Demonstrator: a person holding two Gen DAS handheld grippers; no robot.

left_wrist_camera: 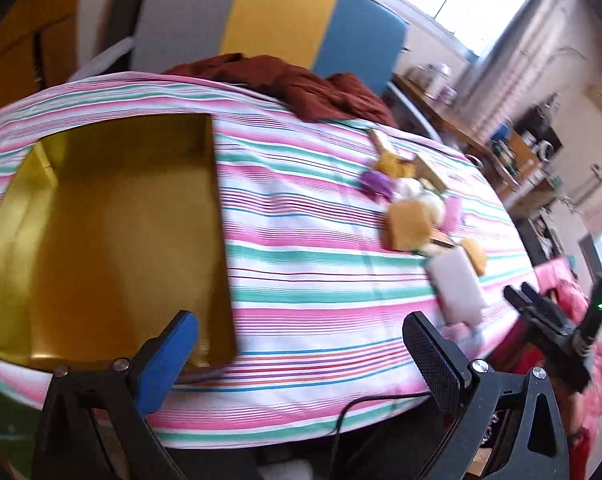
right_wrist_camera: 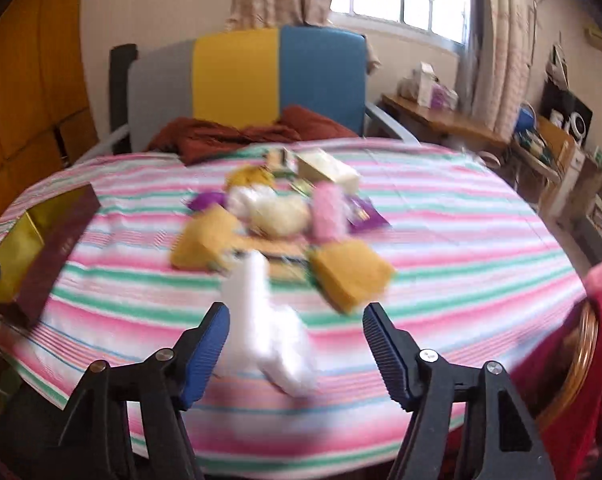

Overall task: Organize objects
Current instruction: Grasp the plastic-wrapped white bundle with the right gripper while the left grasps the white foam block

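A white soft block [right_wrist_camera: 261, 320] lay on the striped tablecloth [right_wrist_camera: 461, 240], blurred, between the fingers of the right gripper [right_wrist_camera: 295, 346]. Those fingers stood apart and did not press on it; the block sat close to the blue left finger [right_wrist_camera: 205, 356]. Behind it was a heap of small things: two yellow sponges [right_wrist_camera: 351, 276], a pink roll [right_wrist_camera: 329, 210], a cream fluffy ball [right_wrist_camera: 279, 212], a purple packet [right_wrist_camera: 365, 216] and a pale box [right_wrist_camera: 327, 170]. No writing on them could be read, because the view was too blurry. The open gold box [left_wrist_camera: 113, 232] sat on the left part of the table, well apart from the heap. The left gripper [left_wrist_camera: 301, 356] hung over the near edge beside that box, its fingers wide with nothing between them. A dark red cloth [left_wrist_camera: 301, 88] lay at the far edge, in front of a grey, yellow and blue chair [right_wrist_camera: 241, 80].
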